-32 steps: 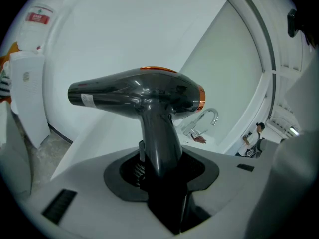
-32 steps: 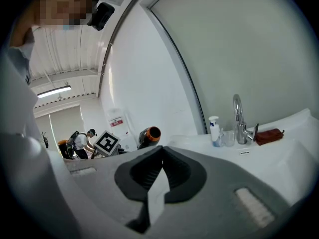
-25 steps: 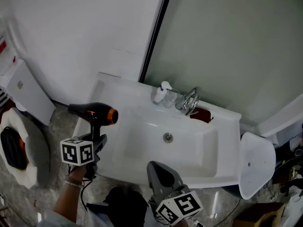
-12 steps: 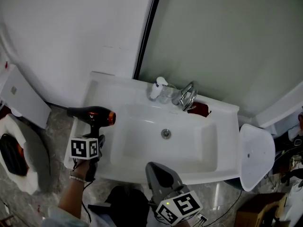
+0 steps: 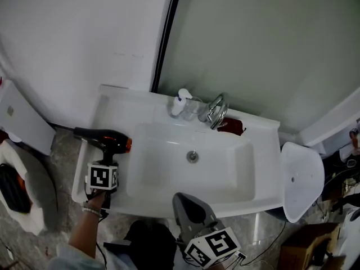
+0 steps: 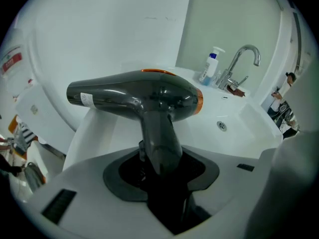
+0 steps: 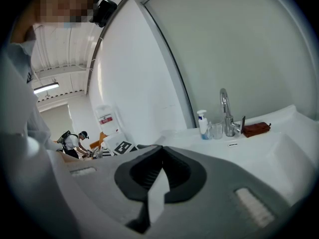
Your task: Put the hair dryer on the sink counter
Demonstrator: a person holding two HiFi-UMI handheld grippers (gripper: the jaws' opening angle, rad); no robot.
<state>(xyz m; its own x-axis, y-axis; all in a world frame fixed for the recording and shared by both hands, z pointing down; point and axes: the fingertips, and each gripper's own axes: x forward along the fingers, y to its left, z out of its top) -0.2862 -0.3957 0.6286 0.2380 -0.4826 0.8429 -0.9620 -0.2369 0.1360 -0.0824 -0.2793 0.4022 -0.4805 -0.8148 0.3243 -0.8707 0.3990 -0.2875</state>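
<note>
The black hair dryer (image 5: 104, 140) with an orange ring hangs over the left end of the white sink counter (image 5: 265, 167), its nozzle pointing left. My left gripper (image 5: 110, 161) is shut on its handle from below, marker cube toward me. In the left gripper view the hair dryer (image 6: 134, 96) stands upright between the jaws, above the counter (image 6: 99, 128). Whether it touches the counter I cannot tell. My right gripper (image 5: 189, 199) waits at the counter's front edge, jaws shut on nothing; in its own view the right gripper (image 7: 154, 183) points level toward the tap.
At the back of the basin stand a pump bottle (image 5: 178, 102), a clear glass (image 5: 192, 109), a chrome tap (image 5: 215, 111) and a dark red item (image 5: 230, 127). The drain (image 5: 192, 156) is mid-basin. A white round lid (image 5: 301, 179) sits right; a toilet (image 5: 25, 179) left.
The left gripper has sunk with the hair dryer and tipped it toward the counter's left end. The right gripper has stayed where it was.
</note>
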